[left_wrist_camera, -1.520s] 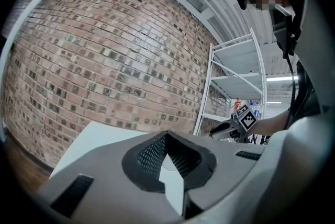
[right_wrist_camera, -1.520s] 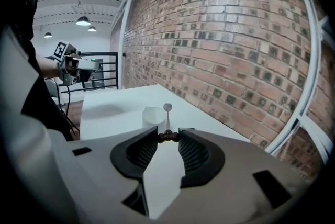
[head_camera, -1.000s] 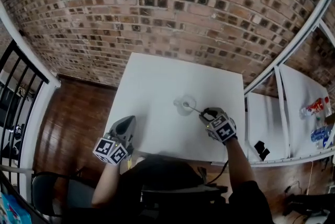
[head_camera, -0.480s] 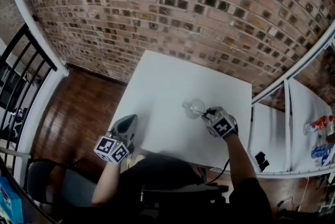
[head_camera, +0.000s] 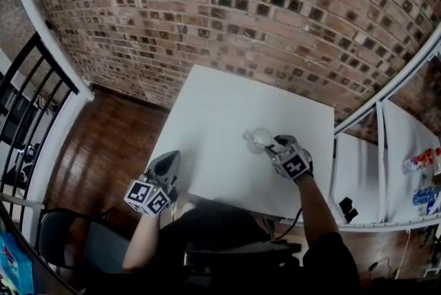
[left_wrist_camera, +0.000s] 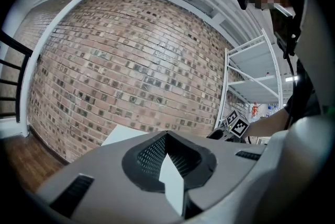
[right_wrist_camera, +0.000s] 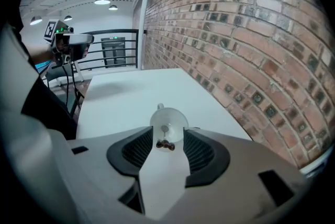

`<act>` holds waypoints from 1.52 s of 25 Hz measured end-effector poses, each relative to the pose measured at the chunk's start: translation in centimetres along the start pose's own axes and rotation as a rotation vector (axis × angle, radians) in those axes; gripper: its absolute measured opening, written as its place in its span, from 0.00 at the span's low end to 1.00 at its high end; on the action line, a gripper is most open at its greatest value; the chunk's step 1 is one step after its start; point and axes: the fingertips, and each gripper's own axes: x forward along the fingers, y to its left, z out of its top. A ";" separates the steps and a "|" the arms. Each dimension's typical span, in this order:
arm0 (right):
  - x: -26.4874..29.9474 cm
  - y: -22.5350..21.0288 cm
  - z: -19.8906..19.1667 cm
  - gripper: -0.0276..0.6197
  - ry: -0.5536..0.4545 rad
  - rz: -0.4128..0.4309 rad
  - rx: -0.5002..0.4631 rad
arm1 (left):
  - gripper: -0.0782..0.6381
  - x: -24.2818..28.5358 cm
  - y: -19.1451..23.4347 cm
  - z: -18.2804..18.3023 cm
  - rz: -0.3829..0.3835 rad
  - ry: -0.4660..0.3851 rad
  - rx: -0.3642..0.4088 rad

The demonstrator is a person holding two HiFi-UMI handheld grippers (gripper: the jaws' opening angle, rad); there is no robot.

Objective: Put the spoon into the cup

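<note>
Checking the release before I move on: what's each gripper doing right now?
Left gripper: shut, holding nothing.
Right gripper: jaws opening; thin silver spoon with a dark handle end between them, ungripped, resting in the clear glass cup.

Table [head_camera: 227, 114] is showing plain white. Cup [right_wrist_camera: 168, 119] on the table is looking clear, milky. Spoon [right_wrist_camera: 165, 143] is showing a thin grey stem and a dark brown end. Brick wall [head_camera: 227, 11] behind the table is running red-brown with dark square insets. Wood floor [head_camera: 110, 142] left of the table is gleaming reddish-brown. Railing [head_camera: 21, 100] further left of the table is showing black. Left gripper [head_camera: 169, 159] at the table's near edge is showing grey, with black-and-white square markers.
</note>
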 end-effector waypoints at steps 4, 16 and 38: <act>-1.0 -1.4 -0.9 0.33 -0.079 -0.049 0.082 | 0.12 0.2 -0.7 0.0 -0.027 0.007 0.005; -12.5 -3.6 -4.0 0.22 -0.523 -0.217 0.475 | 0.12 2.7 -3.8 -0.1 -0.164 0.036 0.022; -18.2 1.8 -9.6 0.05 -0.716 -0.349 0.775 | 0.12 3.9 -8.0 -1.6 -0.258 0.067 -0.007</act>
